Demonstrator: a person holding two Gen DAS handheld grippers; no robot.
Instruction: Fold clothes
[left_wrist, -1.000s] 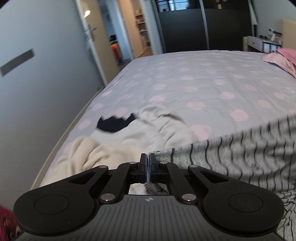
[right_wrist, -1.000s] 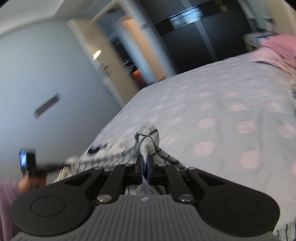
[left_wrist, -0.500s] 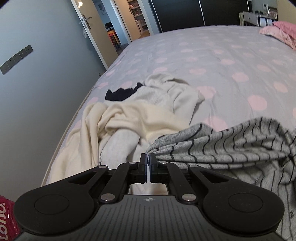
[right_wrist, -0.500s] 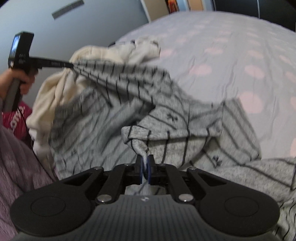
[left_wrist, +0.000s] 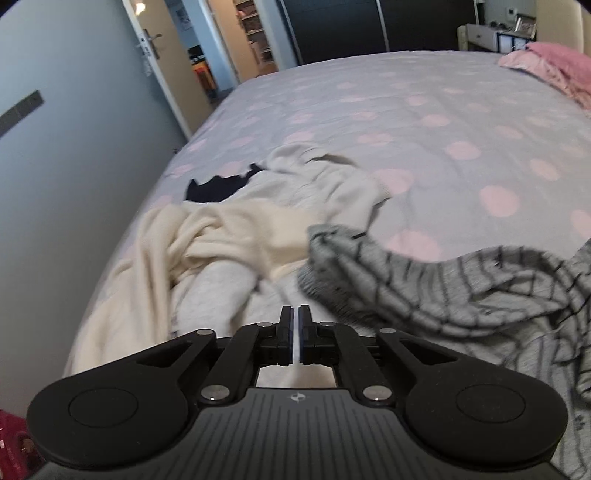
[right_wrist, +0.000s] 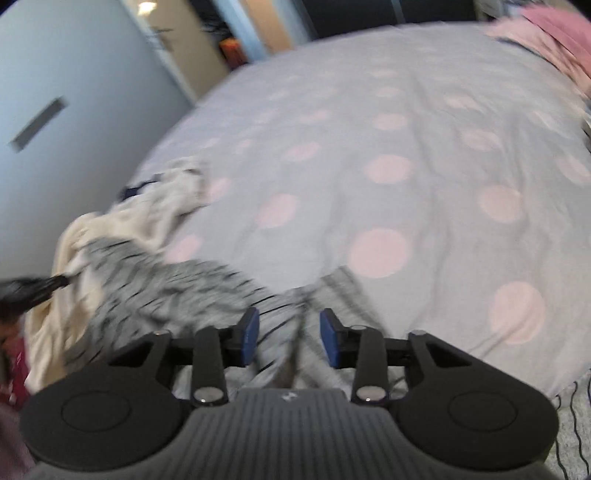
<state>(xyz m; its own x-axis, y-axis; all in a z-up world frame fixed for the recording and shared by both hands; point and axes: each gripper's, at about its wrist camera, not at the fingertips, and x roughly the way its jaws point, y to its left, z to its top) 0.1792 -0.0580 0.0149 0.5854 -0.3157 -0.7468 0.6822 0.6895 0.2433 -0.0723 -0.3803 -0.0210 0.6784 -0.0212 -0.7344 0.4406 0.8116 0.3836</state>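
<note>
We are letting the striped grey garment down onto the bed. It lies crumpled at the near edge, partly over the cream clothes pile. The left gripper has its jaws just parting, a thin slit with nothing between them, and the garment's bunched end sits just ahead and to the right of that gripper. The right gripper is opening wider; striped cloth lies between its blue pads, but they do not press on it. We judge the garment's long axis runs across the bed's near edge, from one gripper to the other, so each can retake its own end for spreading.
</note>
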